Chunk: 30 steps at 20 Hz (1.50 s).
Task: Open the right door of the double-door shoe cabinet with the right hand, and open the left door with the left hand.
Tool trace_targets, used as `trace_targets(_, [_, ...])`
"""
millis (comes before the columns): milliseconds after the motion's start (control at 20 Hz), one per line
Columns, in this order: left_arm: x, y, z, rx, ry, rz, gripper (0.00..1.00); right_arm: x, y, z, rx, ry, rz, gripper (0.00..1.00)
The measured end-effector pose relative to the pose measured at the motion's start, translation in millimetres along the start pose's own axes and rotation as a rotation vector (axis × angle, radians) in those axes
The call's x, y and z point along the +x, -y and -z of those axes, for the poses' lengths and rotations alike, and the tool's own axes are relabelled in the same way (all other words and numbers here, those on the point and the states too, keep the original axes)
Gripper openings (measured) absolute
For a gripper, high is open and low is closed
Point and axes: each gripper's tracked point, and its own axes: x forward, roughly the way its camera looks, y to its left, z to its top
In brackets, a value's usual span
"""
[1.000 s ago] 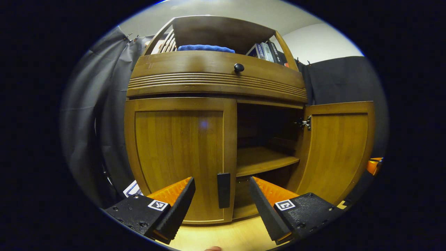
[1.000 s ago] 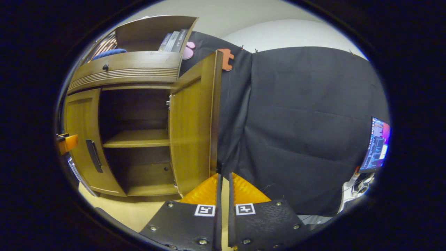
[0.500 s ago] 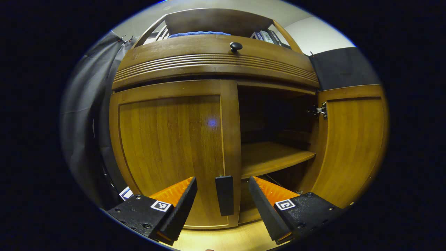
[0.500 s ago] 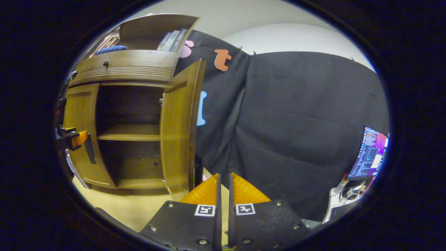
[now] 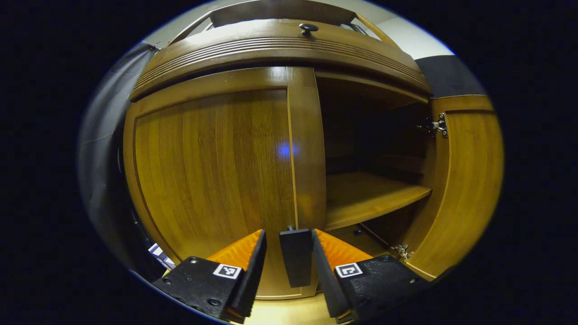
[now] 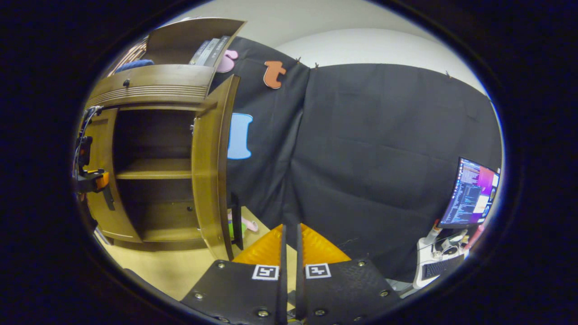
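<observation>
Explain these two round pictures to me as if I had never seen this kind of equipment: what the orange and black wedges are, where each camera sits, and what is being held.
No robot arm is involved: a person holds a two-finger gripper in each hand, and a fisheye camera rides on each one, looking along its fingers. The wedges are those fingers.

In the left gripper view, the left gripper is close to the wooden shoe cabinet. Its fingers are apart, one on each side of the black handle of the closed left door; whether they press on it yet I cannot tell.

In the right gripper view, the right gripper is shut on nothing and away from the cabinet. The right door stands open, showing bare shelves. A lit monitor stands at the right.
</observation>
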Motion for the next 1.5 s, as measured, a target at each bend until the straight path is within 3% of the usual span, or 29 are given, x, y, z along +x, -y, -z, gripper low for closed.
trace_targets(200, [-3, 5, 1, -0.027, -0.010, 0.025, 0.37, -1, -7, -1, -0.001, 0.002, -0.012, 0.07])
trace_targets(350, [-3, 6, 3, -0.045, -0.020, 0.034, 0.33, -3, -13, -4, -0.007, 0.010, -0.027, 0.07])
trace_targets(500, [-11, 6, 4, -0.061, -0.025, 0.040, 0.36, -5, -17, -6, -0.015, 0.021, -0.049, 0.07])
trace_targets(550, [-14, 5, 5, -0.066, -0.026, 0.044, 0.32, -6, -19, -7, -0.015, 0.023, -0.059, 0.07])
trace_targets(750, [-32, 5, 8, -0.077, -0.025, 0.055, 0.31, -6, -32, -7, -0.014, 0.028, -0.107, 0.07])
trace_targets(1500, [-96, -5, 13, -0.137, -0.023, 0.046, 0.31, 3, -99, -6, -0.027, 0.038, -0.330, 0.07])
